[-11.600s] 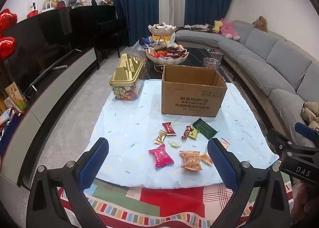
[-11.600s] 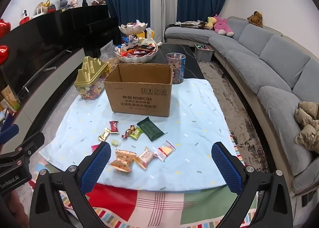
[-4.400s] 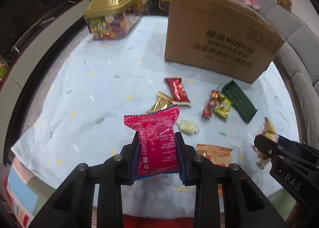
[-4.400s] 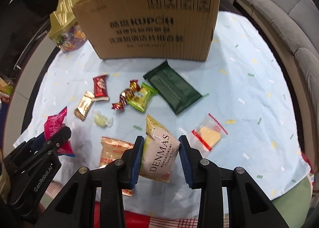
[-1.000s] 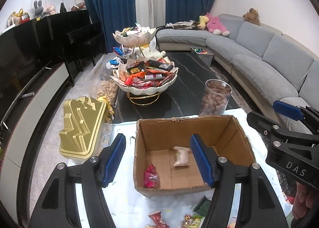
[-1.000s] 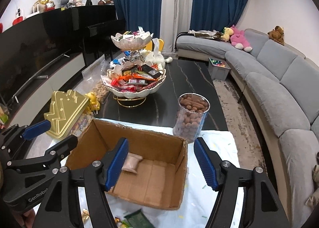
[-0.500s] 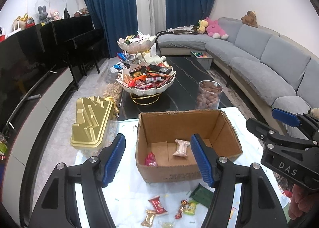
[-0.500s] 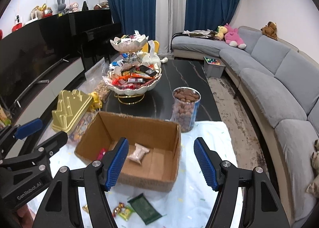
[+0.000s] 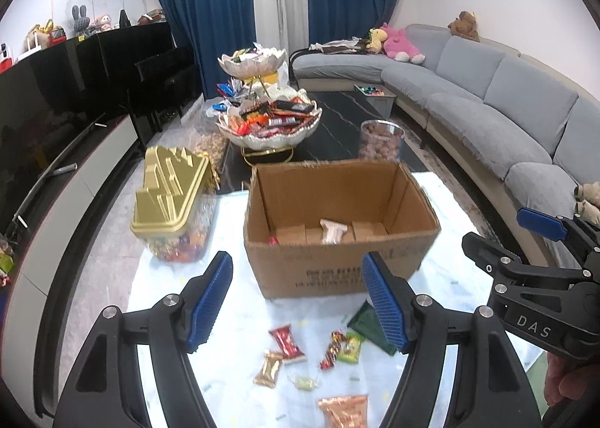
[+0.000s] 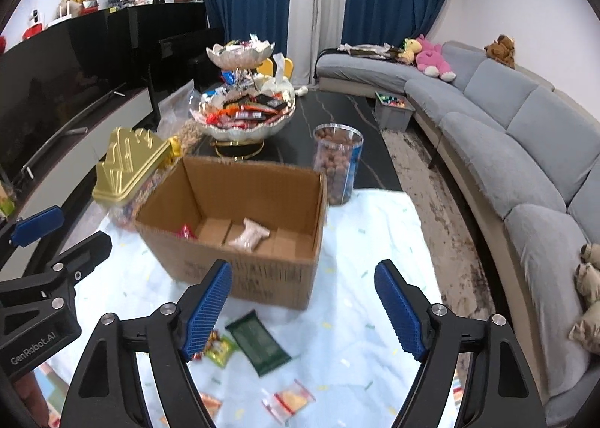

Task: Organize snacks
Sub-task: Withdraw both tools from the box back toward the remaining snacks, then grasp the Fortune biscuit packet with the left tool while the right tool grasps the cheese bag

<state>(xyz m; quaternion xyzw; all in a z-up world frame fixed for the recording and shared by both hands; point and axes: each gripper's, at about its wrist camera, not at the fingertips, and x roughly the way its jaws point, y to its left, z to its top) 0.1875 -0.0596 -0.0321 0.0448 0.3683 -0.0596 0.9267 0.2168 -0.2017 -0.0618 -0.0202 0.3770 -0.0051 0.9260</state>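
Note:
An open cardboard box (image 9: 337,270) stands on the light blue cloth (image 9: 232,315); it also shows in the right wrist view (image 10: 262,278). Inside lie a pale packet (image 9: 332,231) and a red packet (image 10: 185,231). Loose snacks lie in front of the box: a red packet (image 9: 287,341), a gold one (image 9: 268,368), a green wrapper (image 9: 348,347), a dark green bar (image 10: 258,343), an orange packet (image 9: 343,409) and a clear red-edged packet (image 10: 290,400). My left gripper (image 9: 300,300) is open and empty above the snacks. My right gripper (image 10: 309,310) is open and empty.
A gold-lidded candy tub (image 9: 170,203) stands left of the box. Behind it are a tiered bowl of sweets (image 9: 270,124) and a clear jar of nuts (image 10: 337,169) on a black table. A grey sofa (image 9: 487,109) runs along the right.
Both grippers have drawn back and lower from over the box, so the box looks farther and the loose snacks in front come into view. Both stay open and empty.

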